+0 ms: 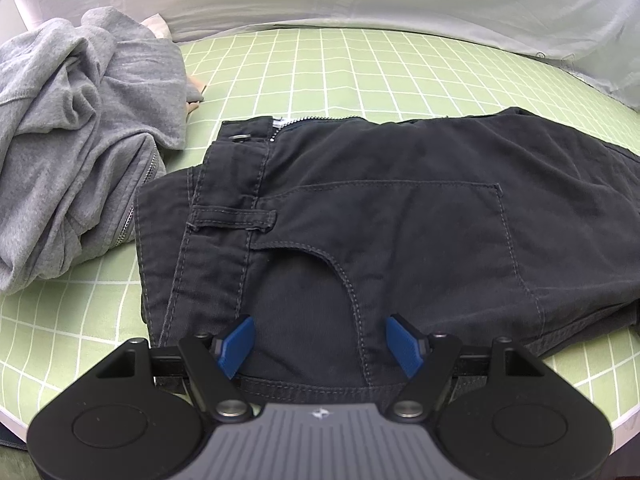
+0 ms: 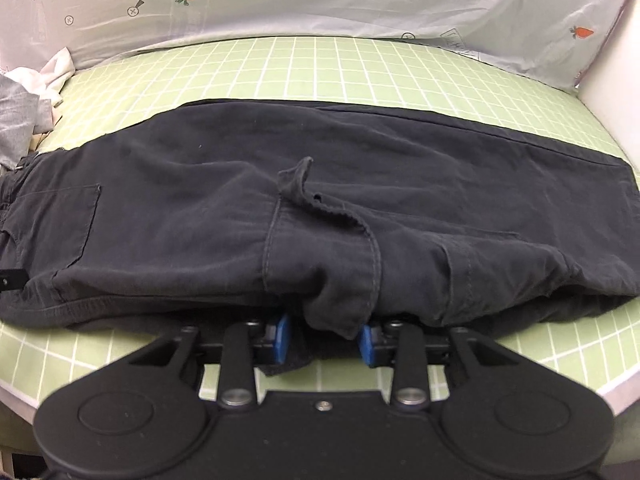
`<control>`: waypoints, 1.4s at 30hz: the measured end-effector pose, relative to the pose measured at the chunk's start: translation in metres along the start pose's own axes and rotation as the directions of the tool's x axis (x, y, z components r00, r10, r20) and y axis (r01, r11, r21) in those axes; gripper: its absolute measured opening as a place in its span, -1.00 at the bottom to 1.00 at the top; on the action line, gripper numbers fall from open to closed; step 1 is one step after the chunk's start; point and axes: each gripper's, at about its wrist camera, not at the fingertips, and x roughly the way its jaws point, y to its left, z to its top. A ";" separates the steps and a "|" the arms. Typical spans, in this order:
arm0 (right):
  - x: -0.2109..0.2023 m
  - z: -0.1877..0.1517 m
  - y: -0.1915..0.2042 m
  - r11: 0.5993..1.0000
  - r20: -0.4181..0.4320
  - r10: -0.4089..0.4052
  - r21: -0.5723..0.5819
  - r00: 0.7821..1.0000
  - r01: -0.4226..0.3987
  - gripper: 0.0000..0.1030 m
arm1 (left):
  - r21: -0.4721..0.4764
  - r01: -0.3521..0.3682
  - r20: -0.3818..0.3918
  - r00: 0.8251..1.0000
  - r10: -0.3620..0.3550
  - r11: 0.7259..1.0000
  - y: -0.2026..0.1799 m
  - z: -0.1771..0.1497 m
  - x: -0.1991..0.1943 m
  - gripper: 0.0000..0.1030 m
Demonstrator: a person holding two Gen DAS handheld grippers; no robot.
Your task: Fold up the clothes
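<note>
Dark grey trousers (image 1: 400, 216) lie folded lengthwise on the green checked mat (image 1: 320, 68), waistband to the left. My left gripper (image 1: 320, 344) is open, its blue pads (image 1: 240, 344) wide apart over the trousers' near edge by the front pocket. In the right wrist view the trousers (image 2: 280, 184) stretch across the mat (image 2: 320, 72), with a cargo pocket flap sticking up in the middle. My right gripper (image 2: 324, 340) is open at the near edge, its pads (image 2: 282, 338) either side of a hanging fold of the fabric.
A crumpled grey zip hoodie (image 1: 80, 140) lies on the mat to the left of the waistband. A white cloth (image 2: 52, 76) lies behind it. A pale sheet with carrot prints (image 1: 400, 0) forms the back wall. The mat's near edge runs just under both grippers.
</note>
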 end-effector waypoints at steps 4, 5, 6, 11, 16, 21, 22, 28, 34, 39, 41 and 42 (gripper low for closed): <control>0.002 -0.012 -0.009 0.998 -0.044 -0.070 0.006 0.997 0.070 -0.96 | 0.000 0.002 -0.002 1.000 -0.002 1.000 0.001 0.000 0.000 0.45; 0.001 -0.015 -0.017 0.997 -0.058 -0.066 0.042 0.996 0.068 -0.96 | 0.000 0.001 -0.003 1.000 -0.001 1.000 0.000 0.000 0.000 0.45; -0.003 -0.017 -0.026 0.994 -0.054 -0.058 0.086 0.997 0.063 -0.96 | -0.001 -0.001 -0.003 1.000 0.001 1.000 0.000 0.000 0.000 0.45; -0.027 -0.015 -0.047 0.982 0.026 -0.113 0.154 0.993 0.108 -0.88 | -0.004 -0.010 -0.002 1.000 0.010 1.000 -0.002 0.000 0.001 0.45; -0.051 0.000 -0.032 0.971 0.218 -0.235 0.103 0.947 0.218 -0.59 | -0.008 -0.020 0.000 1.000 0.020 1.000 -0.004 -0.001 0.000 0.45; -0.024 -0.006 -0.003 0.986 0.273 -0.139 -0.051 0.952 0.159 -0.32 | -0.023 -0.017 0.001 1.000 0.017 1.000 -0.002 -0.002 0.000 0.44; -0.006 -0.011 0.001 0.982 0.235 -0.148 -0.076 0.961 0.170 -0.32 | -0.032 -0.012 0.000 1.000 0.012 0.999 -0.001 -0.002 -0.001 0.44; 0.006 -0.013 0.005 0.958 0.247 -0.162 -0.193 0.955 0.212 -0.31 | -0.145 0.061 0.048 0.997 -0.054 0.988 0.017 -0.008 -0.026 0.44; -0.006 -0.009 0.012 0.958 0.283 -0.195 -0.152 0.939 0.245 -0.12 | -0.303 0.055 0.120 0.993 -0.019 0.951 0.052 -0.016 -0.055 0.44; -0.017 0.002 0.016 0.959 0.352 -0.199 -0.120 0.915 0.255 0.93 | -0.372 0.044 0.106 0.994 -0.004 0.927 0.076 -0.018 -0.048 0.57; -0.014 0.007 0.020 0.961 0.345 -0.188 -0.128 0.920 0.244 0.93 | -0.375 0.036 0.089 0.996 -0.002 0.926 0.080 -0.018 -0.040 0.57; -0.011 0.009 0.021 0.963 0.331 -0.177 -0.135 0.927 0.232 0.93 | -0.377 0.035 0.082 0.997 -0.004 0.926 0.082 -0.018 -0.036 0.57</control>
